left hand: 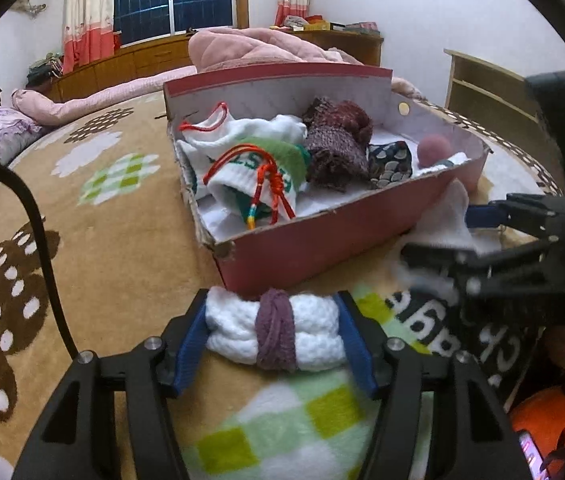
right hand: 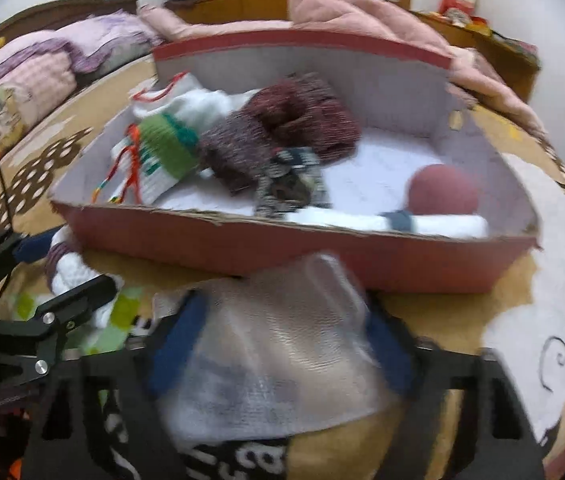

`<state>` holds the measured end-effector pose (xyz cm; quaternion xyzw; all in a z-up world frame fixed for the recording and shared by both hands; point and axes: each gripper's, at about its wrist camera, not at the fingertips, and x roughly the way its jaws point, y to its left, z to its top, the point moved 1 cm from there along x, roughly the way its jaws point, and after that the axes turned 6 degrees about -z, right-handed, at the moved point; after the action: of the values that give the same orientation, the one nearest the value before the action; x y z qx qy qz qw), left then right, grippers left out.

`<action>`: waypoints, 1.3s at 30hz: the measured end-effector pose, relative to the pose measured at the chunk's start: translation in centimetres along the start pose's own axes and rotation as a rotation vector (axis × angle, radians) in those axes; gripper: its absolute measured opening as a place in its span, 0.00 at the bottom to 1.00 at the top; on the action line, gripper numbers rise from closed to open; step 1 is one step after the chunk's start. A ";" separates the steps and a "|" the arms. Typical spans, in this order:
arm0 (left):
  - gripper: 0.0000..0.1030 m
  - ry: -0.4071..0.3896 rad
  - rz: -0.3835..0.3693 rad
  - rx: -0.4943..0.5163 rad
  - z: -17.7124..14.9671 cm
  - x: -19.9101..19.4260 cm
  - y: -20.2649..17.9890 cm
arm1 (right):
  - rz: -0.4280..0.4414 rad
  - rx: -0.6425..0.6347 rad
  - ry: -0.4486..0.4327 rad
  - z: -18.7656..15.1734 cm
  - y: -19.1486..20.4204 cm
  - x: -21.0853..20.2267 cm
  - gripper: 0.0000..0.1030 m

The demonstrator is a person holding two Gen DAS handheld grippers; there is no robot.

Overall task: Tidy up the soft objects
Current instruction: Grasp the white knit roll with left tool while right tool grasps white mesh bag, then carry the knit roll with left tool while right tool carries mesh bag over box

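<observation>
The left tool (left hand: 272,338) clamps a white knit roll (left hand: 310,332) with a purple band. The right tool (right hand: 282,340) grips a white sock (right hand: 278,356), both near the red cardboard box (left hand: 322,240).

The right gripper (right hand: 282,344) holds a pale white sock (right hand: 278,356) between its blue pads (motion blurs the picture), just in front of the red cardboard box (right hand: 266,248) on the patterned bed blanket (right hand: 522,336). Inside the box lie maroon knit pieces (right hand: 282,128), a green-banded sock (right hand: 166,148) and a pink ball (right hand: 442,192). At left, the left gripper (right hand: 48,276) clasps a white roll (right hand: 72,270) — purple-banded.
</observation>
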<state>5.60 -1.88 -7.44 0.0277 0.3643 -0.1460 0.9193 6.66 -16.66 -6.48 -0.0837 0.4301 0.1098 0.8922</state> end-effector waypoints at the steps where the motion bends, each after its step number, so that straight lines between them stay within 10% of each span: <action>1: 0.62 -0.002 0.001 0.000 -0.1 -0.1 -0.1 | -0.009 0.004 -0.006 0.0 -0.2 -0.1 0.52; 4: 0.62 -0.004 0.002 0.011 -0.2 -0.1 -0.3 | 0.000 -0.005 -0.026 -0.1 -0.6 -0.5 0.17; 39: 0.45 -0.075 0.029 -0.116 2.1 -3.8 -0.1 | 0.442 0.193 -0.030 -0.2 -6.6 -3.8 0.08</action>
<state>4.35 -1.33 -3.26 -0.0259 0.3370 -0.1125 0.9344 6.04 -23.49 -3.26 0.0997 0.4334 0.2618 0.8566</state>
